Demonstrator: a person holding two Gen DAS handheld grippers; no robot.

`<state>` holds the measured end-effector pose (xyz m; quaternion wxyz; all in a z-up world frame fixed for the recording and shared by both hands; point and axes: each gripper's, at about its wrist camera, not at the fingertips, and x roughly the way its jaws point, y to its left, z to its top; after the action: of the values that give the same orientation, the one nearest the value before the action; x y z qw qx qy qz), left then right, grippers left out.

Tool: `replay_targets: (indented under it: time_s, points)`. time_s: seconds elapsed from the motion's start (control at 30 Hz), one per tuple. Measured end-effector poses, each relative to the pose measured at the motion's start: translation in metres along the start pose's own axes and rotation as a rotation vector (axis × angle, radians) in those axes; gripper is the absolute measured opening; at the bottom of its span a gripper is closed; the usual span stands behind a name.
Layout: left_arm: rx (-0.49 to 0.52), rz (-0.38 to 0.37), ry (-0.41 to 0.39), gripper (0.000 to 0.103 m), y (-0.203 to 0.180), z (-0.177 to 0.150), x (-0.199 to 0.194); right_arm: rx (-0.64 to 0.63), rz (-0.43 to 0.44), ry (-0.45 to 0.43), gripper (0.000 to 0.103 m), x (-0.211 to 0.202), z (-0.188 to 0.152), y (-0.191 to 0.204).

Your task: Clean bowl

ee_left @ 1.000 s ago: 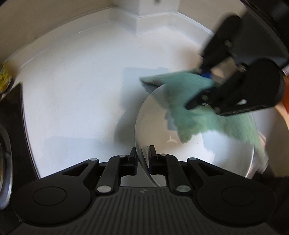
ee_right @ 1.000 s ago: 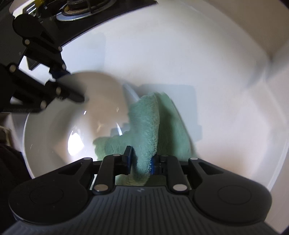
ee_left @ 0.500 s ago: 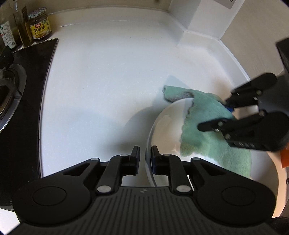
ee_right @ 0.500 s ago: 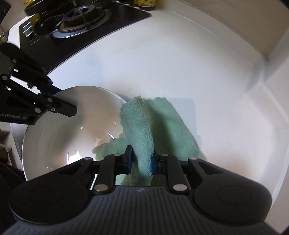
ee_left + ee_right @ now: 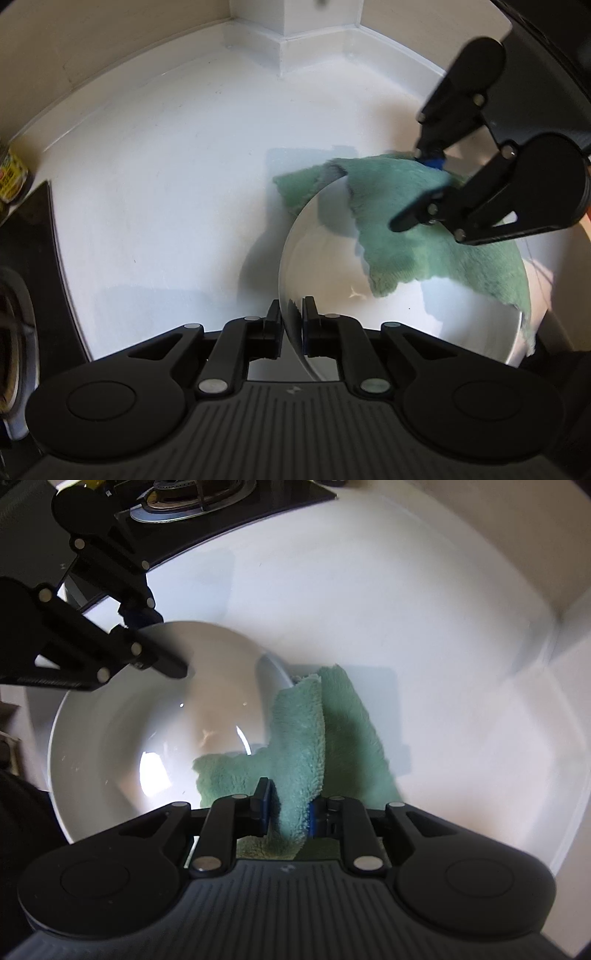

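A white bowl is held tilted above the white counter. My left gripper is shut on its rim; it shows at the upper left of the right wrist view. My right gripper is shut on a green fluffy cloth, which drapes over the bowl's far rim and lies inside the bowl. In the left wrist view the right gripper presses the cloth against the bowl's inner wall.
A white counter with a raised back edge and a corner pillar. A black gas hob lies to the left, with a jar beside it.
Both grippers swung back from the view of half a second ago. The cloth has moved across the inside of the bowl. Both grips are unchanged.
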<state>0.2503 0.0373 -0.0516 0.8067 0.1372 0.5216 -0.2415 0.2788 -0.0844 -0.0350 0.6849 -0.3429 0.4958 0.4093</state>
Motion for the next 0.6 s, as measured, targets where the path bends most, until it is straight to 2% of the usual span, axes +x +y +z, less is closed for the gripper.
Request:
replay_targets:
  time_s: [0.1, 0.23, 0.33, 0.4, 0.43, 0.53, 0.6]
  points:
    - [-0.055, -0.008, -0.022, 0.008, 0.007, -0.002, -0.001, -0.001, 0.007, -0.007, 0.016, 0.000, 0.001, -0.001]
    - [-0.209, 0.037, -0.034, 0.020, 0.003, -0.012, -0.005, 0.114, 0.044, -0.036, 0.013, -0.005, -0.013, -0.011]
    - [-0.307, 0.058, -0.030, 0.021, 0.000, -0.024, -0.011, 0.201, 0.054, -0.063, 0.012, -0.003, -0.018, -0.013]
    - [-0.335, 0.057, -0.036, 0.021, -0.003, -0.028, -0.013, 0.240, 0.053, -0.077, 0.012, -0.005, -0.024, -0.014]
    - [-0.347, 0.052, -0.041, 0.020, -0.004, -0.030, -0.013, 0.248, 0.050, -0.081, 0.012, -0.006, -0.026, -0.013]
    - [-0.338, 0.030, -0.049, 0.005, -0.005, -0.030, -0.012, 0.217, 0.049, -0.074, 0.013, -0.004, -0.032, -0.007]
    - [-0.290, 0.022, -0.044, 0.006, -0.007, -0.025, -0.012, 0.172, 0.068, -0.054, 0.015, -0.006, -0.033, -0.004]
